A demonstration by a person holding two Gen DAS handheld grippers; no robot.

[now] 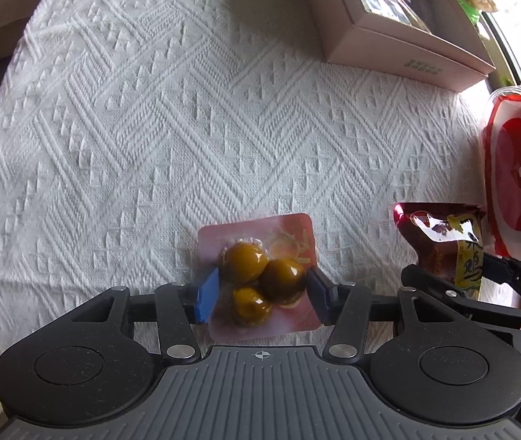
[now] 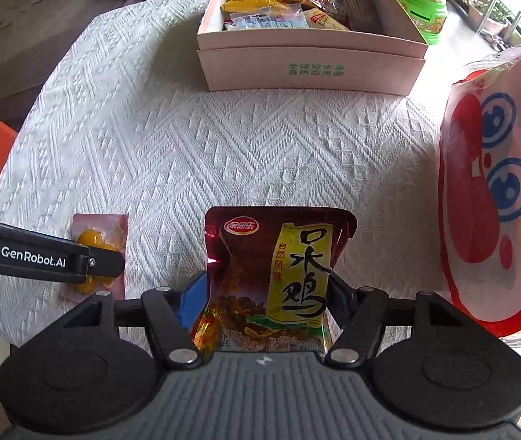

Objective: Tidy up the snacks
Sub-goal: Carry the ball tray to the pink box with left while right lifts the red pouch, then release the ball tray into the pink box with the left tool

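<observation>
Right gripper (image 2: 266, 289): pads clamped on sides of red pouch (image 2: 279, 275), pouch looks raised off tablecloth (image 2: 223, 146).
Left gripper (image 1: 262, 291): pads pressed on edges of pink packet (image 1: 260, 275) holding three brown balls.
Risk: glossy film slips from pads, or thin edges buckle.
Risk: grippers sit near each other, could knock.
Box (image 2: 312, 69) of snacks well ahead; big red-white bag (image 2: 499, 183) at right may snag pouch.

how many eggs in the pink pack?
3. In the pack between the left gripper fingers: one at the far left, one at the right, one nearest the camera. None seems hidden.
</observation>
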